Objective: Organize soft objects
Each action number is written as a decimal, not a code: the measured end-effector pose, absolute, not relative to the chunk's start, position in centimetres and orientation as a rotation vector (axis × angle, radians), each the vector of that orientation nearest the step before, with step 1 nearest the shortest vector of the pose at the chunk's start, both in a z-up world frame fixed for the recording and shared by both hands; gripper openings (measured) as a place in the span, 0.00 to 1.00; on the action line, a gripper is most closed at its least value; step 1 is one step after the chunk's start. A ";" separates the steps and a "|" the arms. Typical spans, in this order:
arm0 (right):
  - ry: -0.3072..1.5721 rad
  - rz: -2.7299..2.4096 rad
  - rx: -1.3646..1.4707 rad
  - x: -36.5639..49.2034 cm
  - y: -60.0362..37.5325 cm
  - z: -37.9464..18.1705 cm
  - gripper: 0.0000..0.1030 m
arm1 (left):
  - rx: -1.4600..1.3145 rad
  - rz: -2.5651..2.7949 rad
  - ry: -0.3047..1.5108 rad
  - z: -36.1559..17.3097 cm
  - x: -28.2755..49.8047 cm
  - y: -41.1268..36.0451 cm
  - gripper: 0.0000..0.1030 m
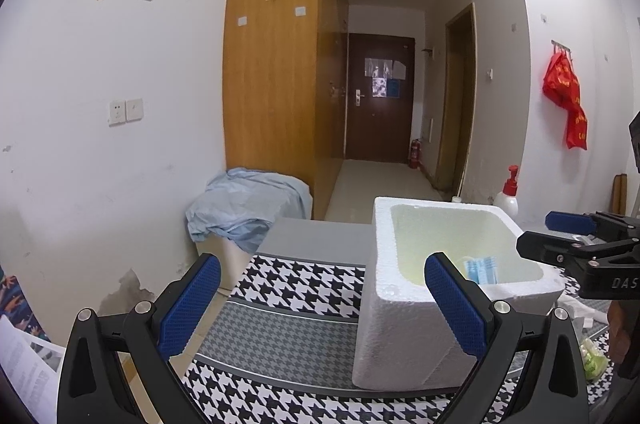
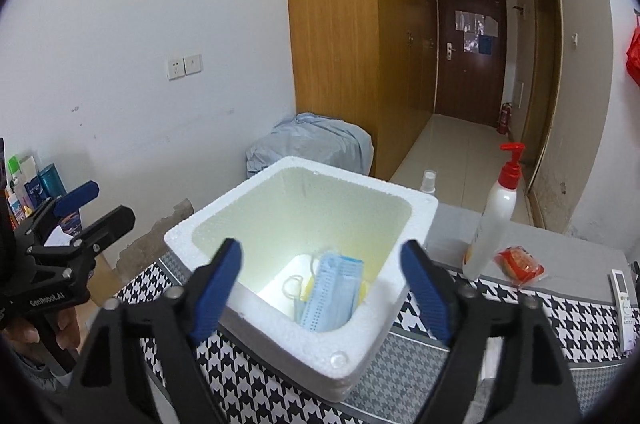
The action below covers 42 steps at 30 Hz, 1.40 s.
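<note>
A white foam box (image 2: 280, 328) stands on the houndstooth tablecloth (image 2: 580, 320). Blue face masks (image 2: 334, 294) lie on its floor with their ear loops beside them. My right gripper (image 2: 322, 248) hangs above the box's near rim, open, with nothing between its blue pads. My left gripper (image 1: 322, 264) is open too, just left of the foam box (image 1: 400, 324), and holds nothing. In the left wrist view the masks (image 1: 480, 268) show inside the box and the right gripper (image 1: 538, 234) reaches in from the right. The left gripper (image 2: 112, 202) appears at the far left of the right wrist view, held by a hand.
A white pump bottle with a red top (image 2: 492, 224), a red packet (image 2: 520, 266), a small spray bottle (image 2: 428, 182) and a remote (image 2: 624, 300) sit right of the box. A pale blue cloth heap (image 1: 248, 208) lies beyond the table. Crumpled white tissue (image 1: 576, 308) and a green item (image 1: 592, 360) lie at right.
</note>
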State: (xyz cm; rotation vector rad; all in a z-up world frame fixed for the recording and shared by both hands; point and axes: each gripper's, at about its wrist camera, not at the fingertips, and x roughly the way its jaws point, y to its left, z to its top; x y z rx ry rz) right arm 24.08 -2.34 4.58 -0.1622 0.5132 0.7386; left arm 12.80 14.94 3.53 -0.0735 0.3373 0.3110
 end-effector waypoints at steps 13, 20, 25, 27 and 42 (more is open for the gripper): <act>0.478 0.718 -0.134 22.7 -4.3 5.4 0.99 | -0.046 0.289 0.321 4.5 12.0 13.2 0.99; 0.459 0.720 -0.137 21.7 -5.3 5.7 0.99 | -0.029 0.282 0.316 4.9 11.7 11.9 0.99; 0.445 0.720 -0.147 21.1 -6.2 5.7 0.99 | -0.023 0.275 0.310 5.2 11.4 11.2 0.99; 0.439 0.717 -0.146 20.9 -6.5 5.7 0.99 | -0.023 0.270 0.308 5.2 11.3 10.9 0.99; 0.415 0.700 -0.139 19.6 -8.6 5.7 0.99 | -0.006 0.250 0.301 5.1 10.9 9.0 0.99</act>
